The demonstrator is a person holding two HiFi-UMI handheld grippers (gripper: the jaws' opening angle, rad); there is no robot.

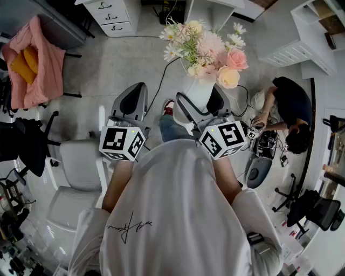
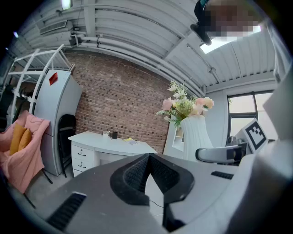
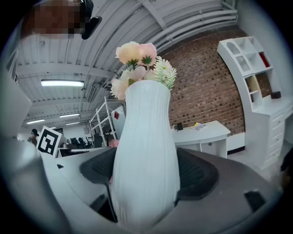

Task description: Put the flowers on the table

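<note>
A white ribbed vase point(image 1: 198, 92) holds a bunch of pink, cream and white flowers point(image 1: 207, 49). My right gripper point(image 1: 203, 109) is shut on the vase's body, which is held upright in the air in front of the person. In the right gripper view the vase point(image 3: 146, 151) fills the gap between the dark pads point(image 3: 201, 173), with the flowers point(image 3: 139, 61) above. My left gripper point(image 1: 131, 102) hangs to the left of the vase, apart from it. Its pads point(image 2: 132, 176) meet at the tips with nothing between them. From there the vase point(image 2: 196, 137) shows to the right.
A white desk with drawers point(image 2: 105, 144) stands by the brick wall, also at the head view's top point(image 1: 114, 16). White shelving point(image 1: 315, 35) is at the right. A pink cloth point(image 1: 38, 59) and a white chair point(image 1: 75, 178) are at left. A person point(image 1: 288, 110) crouches at right.
</note>
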